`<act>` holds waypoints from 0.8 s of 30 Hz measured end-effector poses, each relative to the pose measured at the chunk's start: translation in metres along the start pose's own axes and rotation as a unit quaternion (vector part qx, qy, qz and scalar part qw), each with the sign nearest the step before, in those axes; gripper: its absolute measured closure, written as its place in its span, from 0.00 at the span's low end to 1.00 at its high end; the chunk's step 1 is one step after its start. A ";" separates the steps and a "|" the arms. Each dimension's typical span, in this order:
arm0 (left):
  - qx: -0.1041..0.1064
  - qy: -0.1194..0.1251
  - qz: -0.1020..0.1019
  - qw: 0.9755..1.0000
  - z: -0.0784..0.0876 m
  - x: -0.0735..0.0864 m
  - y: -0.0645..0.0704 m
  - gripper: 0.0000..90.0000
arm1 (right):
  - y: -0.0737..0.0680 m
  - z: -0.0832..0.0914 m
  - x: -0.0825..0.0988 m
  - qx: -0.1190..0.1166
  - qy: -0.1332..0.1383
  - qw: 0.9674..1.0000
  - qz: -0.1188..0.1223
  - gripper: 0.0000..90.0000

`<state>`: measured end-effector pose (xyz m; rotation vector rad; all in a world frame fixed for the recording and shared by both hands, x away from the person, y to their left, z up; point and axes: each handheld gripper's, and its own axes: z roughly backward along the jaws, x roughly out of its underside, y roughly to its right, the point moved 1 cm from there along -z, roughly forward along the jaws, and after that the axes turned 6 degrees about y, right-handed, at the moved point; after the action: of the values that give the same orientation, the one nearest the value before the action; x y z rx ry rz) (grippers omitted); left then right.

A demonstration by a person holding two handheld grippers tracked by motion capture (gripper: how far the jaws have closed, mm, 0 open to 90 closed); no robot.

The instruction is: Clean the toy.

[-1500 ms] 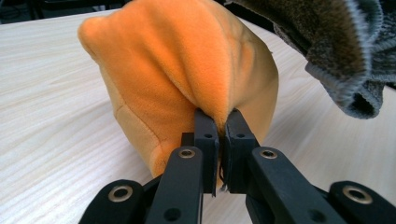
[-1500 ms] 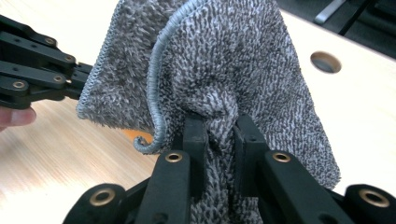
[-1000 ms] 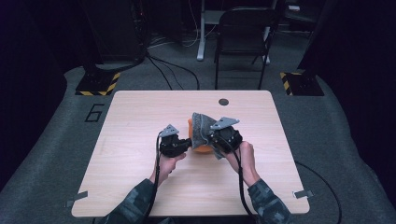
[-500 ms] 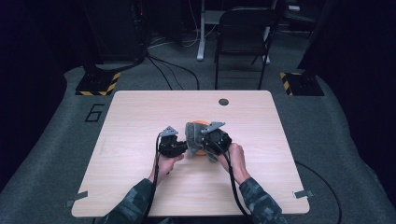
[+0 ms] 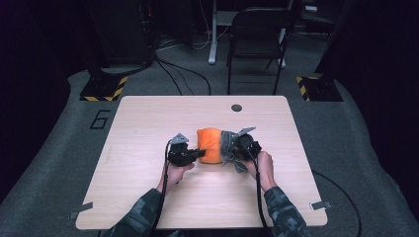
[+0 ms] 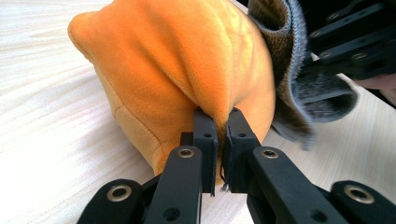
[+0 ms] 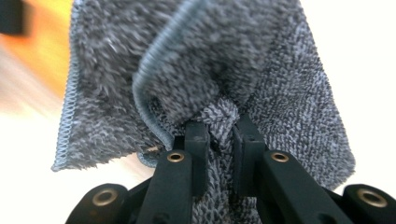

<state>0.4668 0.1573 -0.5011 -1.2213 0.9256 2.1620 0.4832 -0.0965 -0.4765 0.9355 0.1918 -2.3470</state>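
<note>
High view: a soft orange plush cushion (image 5: pixel 211 144) lies near the middle of the pale wooden surface (image 5: pixel 148 118), with the left gripper (image 5: pixel 197 154) at its 9 o'clock and the right gripper (image 5: pixel 231 148) at its 3 o'clock. A small dark round disc (image 5: pixel 236 107) sits at the cushion's 1 o'clock, well apart. The left gripper view adds the pinch: jaws clamped on a fold of orange plush. The right gripper view shows jaws clamped on a bunched grey terry cloth (image 7: pixel 224 70) with stitched edging, draped against the cushion's side.
</note>
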 end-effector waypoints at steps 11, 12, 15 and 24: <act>-0.002 -0.005 0.007 1.000 0.001 0.002 -0.006 0.95 | 0.011 0.002 0.002 0.007 -0.015 1.000 -0.009 0.87; -0.004 -0.003 0.006 1.000 0.001 0.002 -0.006 0.95 | 0.012 0.010 -0.001 0.002 -0.003 1.000 -0.015 0.87; -0.004 -0.002 0.005 1.000 0.001 0.002 -0.004 0.94 | 0.007 0.036 -0.015 -0.012 0.037 0.999 -0.013 0.87; -0.004 0.002 0.000 1.000 0.001 0.003 -0.002 0.94 | -0.062 0.031 -0.041 -0.040 0.055 0.994 0.083 0.87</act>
<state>0.4659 0.1592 -0.5044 -1.2288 0.9200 2.1654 0.4525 -0.0371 -0.4314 1.0033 0.2407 -2.1219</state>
